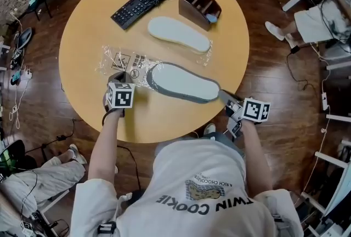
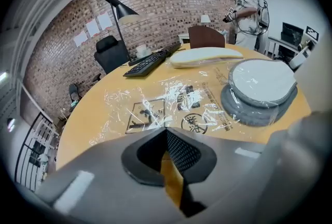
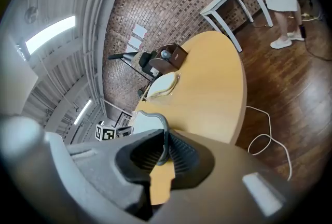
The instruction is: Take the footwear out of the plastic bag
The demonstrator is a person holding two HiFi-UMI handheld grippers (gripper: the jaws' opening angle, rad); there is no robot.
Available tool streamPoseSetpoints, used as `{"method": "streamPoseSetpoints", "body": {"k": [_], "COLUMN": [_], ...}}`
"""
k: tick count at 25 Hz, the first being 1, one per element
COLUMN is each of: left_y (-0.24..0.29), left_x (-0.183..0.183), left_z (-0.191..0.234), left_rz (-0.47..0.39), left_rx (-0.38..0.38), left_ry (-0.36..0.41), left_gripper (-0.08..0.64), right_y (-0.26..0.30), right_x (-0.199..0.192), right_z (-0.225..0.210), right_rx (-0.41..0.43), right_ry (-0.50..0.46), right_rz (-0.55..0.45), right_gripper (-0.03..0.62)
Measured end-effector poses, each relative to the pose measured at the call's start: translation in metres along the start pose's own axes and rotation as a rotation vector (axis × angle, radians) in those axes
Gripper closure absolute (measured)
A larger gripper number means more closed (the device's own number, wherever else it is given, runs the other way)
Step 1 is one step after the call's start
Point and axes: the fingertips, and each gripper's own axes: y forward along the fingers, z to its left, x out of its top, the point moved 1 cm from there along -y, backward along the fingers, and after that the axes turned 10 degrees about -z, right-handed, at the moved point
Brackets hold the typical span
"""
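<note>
Near the 6 o'clock edge of the round table (image 1: 88, 27) lies the grey slipper (image 1: 184, 83), flat, with its heel toward 4 o'clock and its toe toward 9 o'clock. My right gripper (image 1: 226, 97) has its jaws nearly together on the thin heel rim. My left gripper (image 1: 118, 78) has its jaws closed on the near edge of the plastic bag (image 1: 122, 59).

I judge the slipper to be light and soft, with a foam-like sole that bends if it is pulled from one end. The rim is a good hold, but a thin one. The film is slippery and crinkled, so it may cling to the toe or slide out of the jaws.

As for containers, the bag is almost flat, and only the toe end seems to be under the film. A white slipper (image 1: 178, 34) lies outside it, near the centre. At 1 o'clock stands a brown organiser (image 1: 192, 4); its compartments look empty except for a small blue thing (image 1: 211, 18) that I cannot identify.
</note>
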Motion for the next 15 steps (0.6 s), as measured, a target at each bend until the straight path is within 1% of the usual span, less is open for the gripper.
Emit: {"method": "streamPoseSetpoints", "body": {"k": [4, 11, 15], "left_y": [-0.001, 0.002, 0.001], "left_x": [-0.001, 0.000, 0.000], "left_z": [-0.001, -0.002, 0.000], "left_rz": [0.007, 0.038, 0.042], "left_rx": [0.021, 0.030, 0.037], "left_ry": [-0.010, 0.007, -0.008], "left_gripper": [0.561, 0.561, 0.561], "right_y": [-0.013, -0.027, -0.031], "right_x": [0.004, 0.009, 0.015], "right_z": [-0.010, -0.022, -0.026], "right_rx": [-0.013, -0.003, -0.020], "right_ry": [-0.021, -0.009, -0.027], "right_rz": [-0.002, -0.008, -0.008], "right_gripper": [0.561, 0.561, 0.561]}}
